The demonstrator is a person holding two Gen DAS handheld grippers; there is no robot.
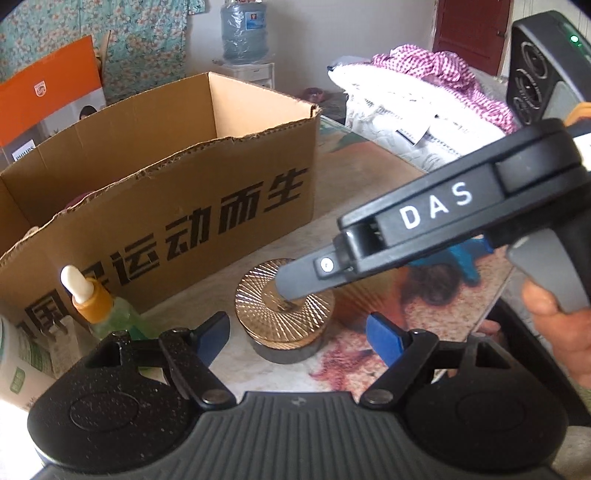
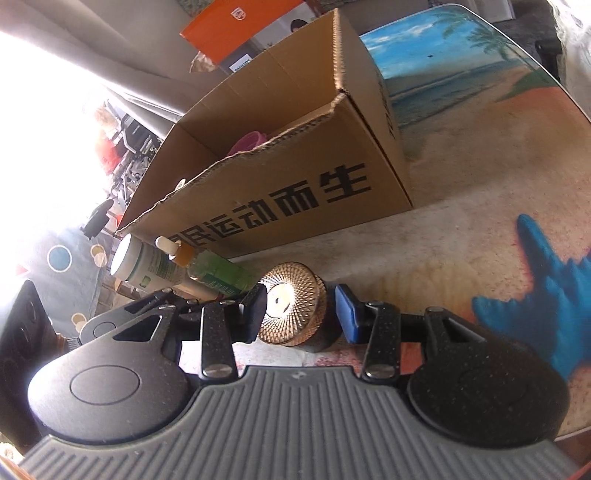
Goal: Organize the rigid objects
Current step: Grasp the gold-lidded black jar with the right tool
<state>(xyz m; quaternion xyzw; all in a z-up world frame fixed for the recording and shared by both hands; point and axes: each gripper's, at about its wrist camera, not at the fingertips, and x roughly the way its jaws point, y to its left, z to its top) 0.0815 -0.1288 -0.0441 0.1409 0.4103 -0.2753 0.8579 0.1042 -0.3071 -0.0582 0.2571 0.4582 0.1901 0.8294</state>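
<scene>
1. Beach-scene artwork covers the table (image 2: 480, 155) we work on, with sea and palms at 1 o'clock in the right wrist view and a blue starfish print (image 2: 546, 306) at 3 o'clock.
2. We see the gold-lidded jar (image 2: 291, 306) standing upright on the table, just in front of the cardboard box (image 2: 295, 177) and close to 6 o'clock of its printed front wall.
3. Our right gripper (image 2: 301, 314) is spread wide around the jar: one finger lies against the lid's edge at 9 o'clock, the blue-padded one stands a little clear at 3 o'clock, and it has hold of nothing.
4. In the left wrist view that same gripper (image 1: 291, 288) comes in from 3 o'clock, its dark fingertip over the jar's lid (image 1: 284, 306).
5. Our left gripper (image 1: 295, 332) is also wide open and holds nothing, its blue pads (image 1: 384, 334) flanking the jar from the near side without touching it.
6. At 9 o'clock of the jar we find a green dropper bottle (image 2: 218, 273) with an orange collar, and beside it a white tub (image 2: 147, 266) with a green label, both near the box front.
7. Inside the open box, something pink (image 2: 247, 142) shows above the torn front edge.
8. Behind the box stands an orange carton (image 1: 48, 88), and farther back a water-cooler bottle (image 1: 243, 29) at 12 o'clock.
9. At 2 o'clock in the left wrist view, checked pink cloth (image 1: 443, 74) lies heaped on white bedding.
</scene>
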